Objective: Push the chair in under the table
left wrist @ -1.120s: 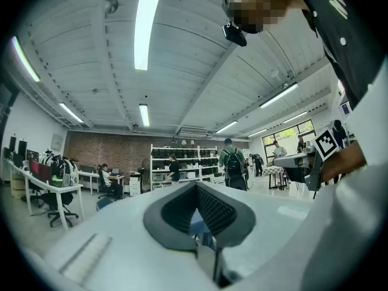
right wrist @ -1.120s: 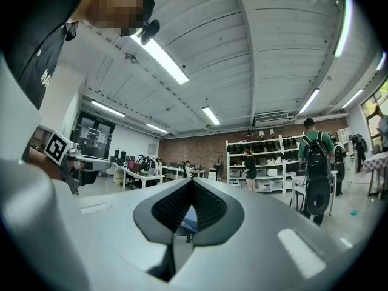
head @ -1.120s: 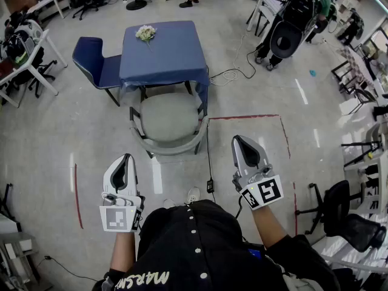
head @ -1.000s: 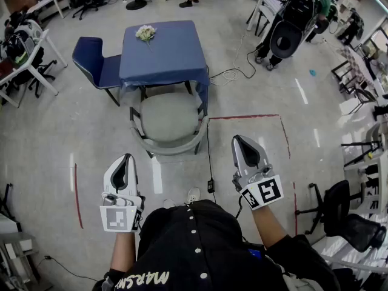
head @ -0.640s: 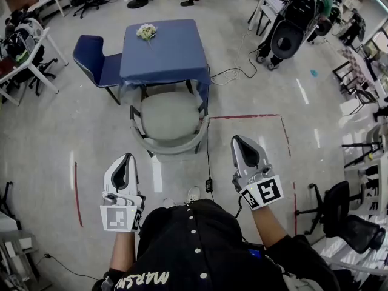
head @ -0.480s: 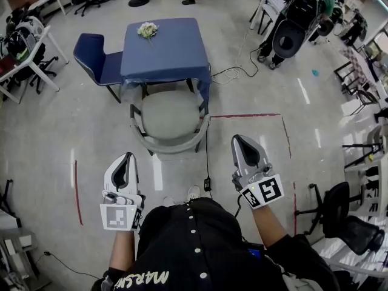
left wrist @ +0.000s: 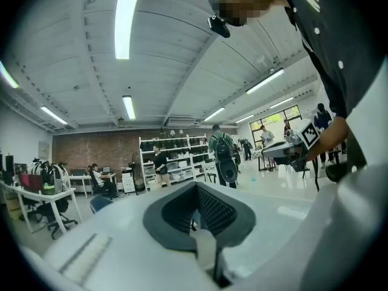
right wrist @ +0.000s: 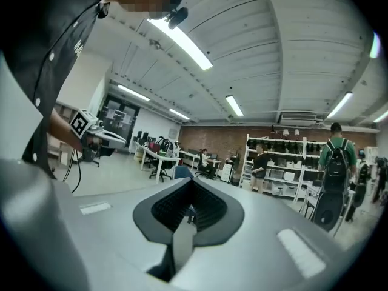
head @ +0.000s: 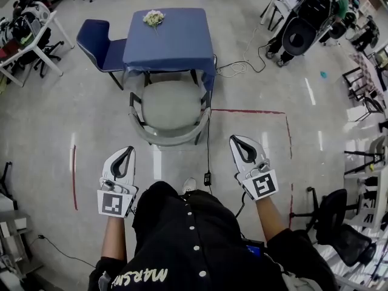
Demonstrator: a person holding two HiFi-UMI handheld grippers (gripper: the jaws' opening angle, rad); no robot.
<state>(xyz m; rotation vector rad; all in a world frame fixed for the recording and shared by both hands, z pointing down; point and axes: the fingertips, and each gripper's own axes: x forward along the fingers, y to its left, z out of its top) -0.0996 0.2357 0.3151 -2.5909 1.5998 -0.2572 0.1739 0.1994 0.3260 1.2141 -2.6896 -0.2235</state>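
Ahead of us, the grey chair (head: 172,108) stands at the blue table's (head: 171,35) near edge, mostly outside it. We hold left gripper (head: 125,153) and right gripper (head: 238,142) apart from it, jaws clenched, empty.

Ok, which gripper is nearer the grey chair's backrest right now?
Left, by a little. The left gripper hangs just short of the grey chair, off its backrest's left curve; the right gripper sits farther out to the chair's right. Neither touches it.
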